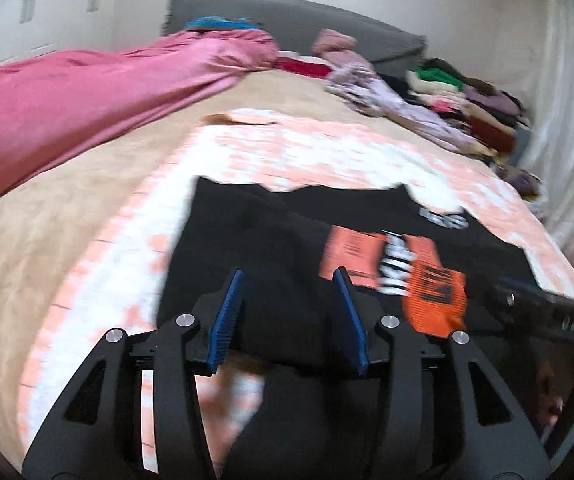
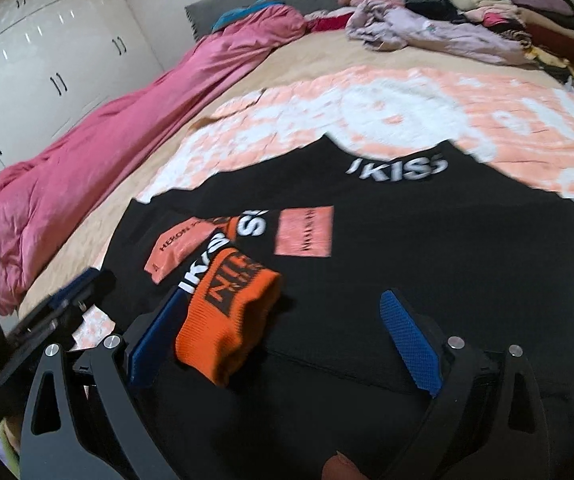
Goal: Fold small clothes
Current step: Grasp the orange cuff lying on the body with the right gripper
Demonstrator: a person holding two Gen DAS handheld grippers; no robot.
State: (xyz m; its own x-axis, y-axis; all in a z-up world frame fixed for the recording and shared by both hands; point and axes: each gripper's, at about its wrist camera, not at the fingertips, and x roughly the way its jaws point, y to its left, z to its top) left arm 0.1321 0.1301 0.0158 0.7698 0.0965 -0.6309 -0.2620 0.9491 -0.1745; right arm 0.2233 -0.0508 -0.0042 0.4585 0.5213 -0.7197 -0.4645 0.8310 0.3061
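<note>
A black sweatshirt (image 1: 271, 240) (image 2: 407, 240) with salmon patches, white lettering and an orange ribbed cuff (image 1: 435, 292) (image 2: 227, 320) lies partly folded on a peach-and-white blanket (image 1: 287, 148) (image 2: 367, 108). My left gripper (image 1: 290, 276) hovers over the sweatshirt's near left part, its blue pads apart with only flat black cloth below them. My right gripper (image 2: 283, 294) stands wide open over the near hem. The orange cuff lies between its fingers, close beside the left pad (image 2: 155, 336). Each gripper shows at the edge of the other's view.
A pink duvet (image 1: 87, 92) (image 2: 107, 144) is bunched along the left of the bed. Loose lilac clothes (image 2: 427, 32) and a stack of folded garments (image 1: 479, 108) (image 2: 527, 12) sit by the grey headboard (image 1: 307, 20). White wardrobe doors (image 2: 47, 60) stand left, a curtain (image 1: 567, 80) right.
</note>
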